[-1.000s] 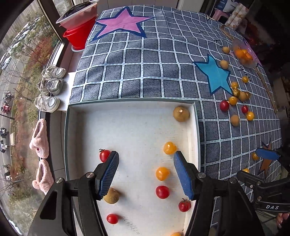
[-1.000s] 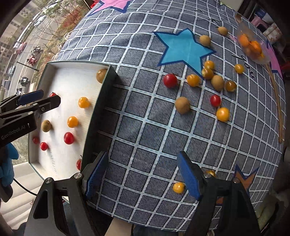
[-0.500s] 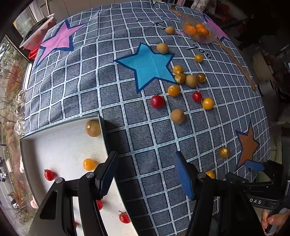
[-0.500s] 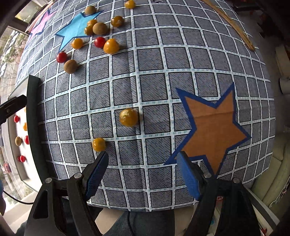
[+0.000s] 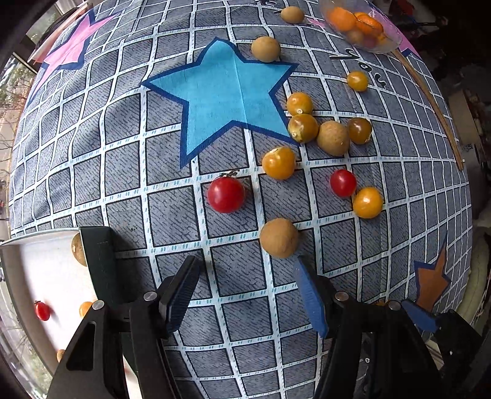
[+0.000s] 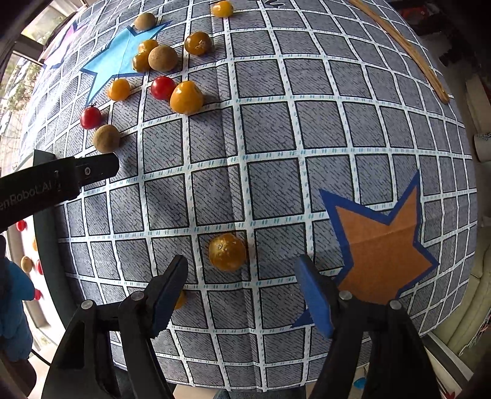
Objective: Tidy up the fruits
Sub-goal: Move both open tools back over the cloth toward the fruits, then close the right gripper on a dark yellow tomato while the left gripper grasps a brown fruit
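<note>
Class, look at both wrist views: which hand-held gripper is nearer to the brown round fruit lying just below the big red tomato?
Left. The left hand-held gripper is open just short of the brown round fruit. The right hand-held gripper is open farther off, before a dark orange fruit.

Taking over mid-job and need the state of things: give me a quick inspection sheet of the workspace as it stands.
Surface: checked blue-grey tablecloth with blue, pink and orange stars.
Job's things: white tray at the left edge holds a few fruits; loose fruits lie on the cloth, including a red tomato, a brown longan and a dark yellow berry.
Clutter: clear bag of oranges and a wooden stick at the far right.
Grippers: left gripper open, nearest the longan; right gripper open, berry just ahead of its fingers.
Cables: nothing seen.
Surroundings: window on the left; the rest is too dark to tell.
</note>
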